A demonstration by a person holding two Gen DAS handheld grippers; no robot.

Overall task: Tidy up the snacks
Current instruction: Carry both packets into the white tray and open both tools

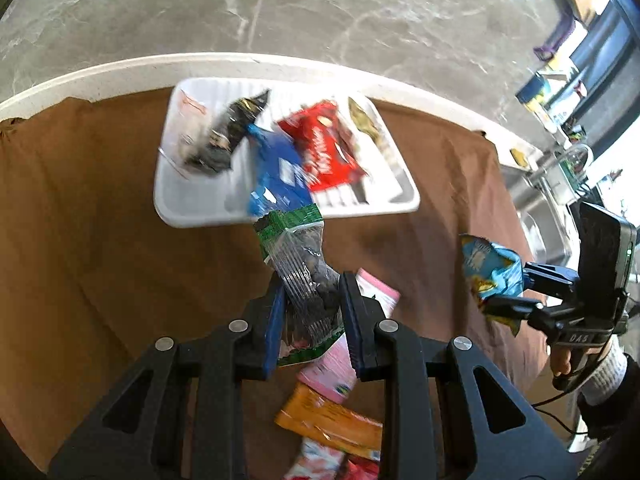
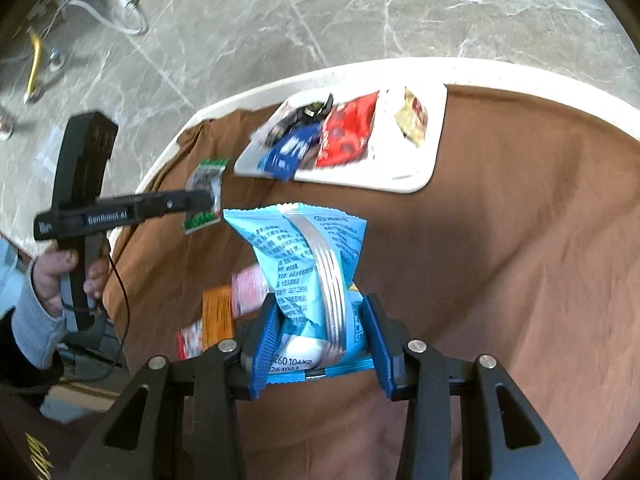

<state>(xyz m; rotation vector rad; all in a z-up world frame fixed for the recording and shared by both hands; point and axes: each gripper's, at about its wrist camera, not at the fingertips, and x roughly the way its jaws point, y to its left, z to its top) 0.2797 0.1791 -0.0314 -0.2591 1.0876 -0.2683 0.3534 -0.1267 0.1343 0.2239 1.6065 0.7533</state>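
4 packets are already laid in the white tray (image 1: pixel 172 208). A green-edged packet (image 1: pixel 298 256) is gripped by the left gripper (image 1: pixel 310 312) and a light-blue bag (image 2: pixel 308 272) by the right gripper (image 2: pixel 318 340), both near the tray; several packets (image 1: pixel 332 420) are left on the cloth nearer than the tray

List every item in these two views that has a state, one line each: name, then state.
Left tool: shut on green packet, held aloft.
Right tool: shut on blue packet, held aloft.
White tray: on the brown cloth, holding several snacks.
Pink packet: lying on cloth.
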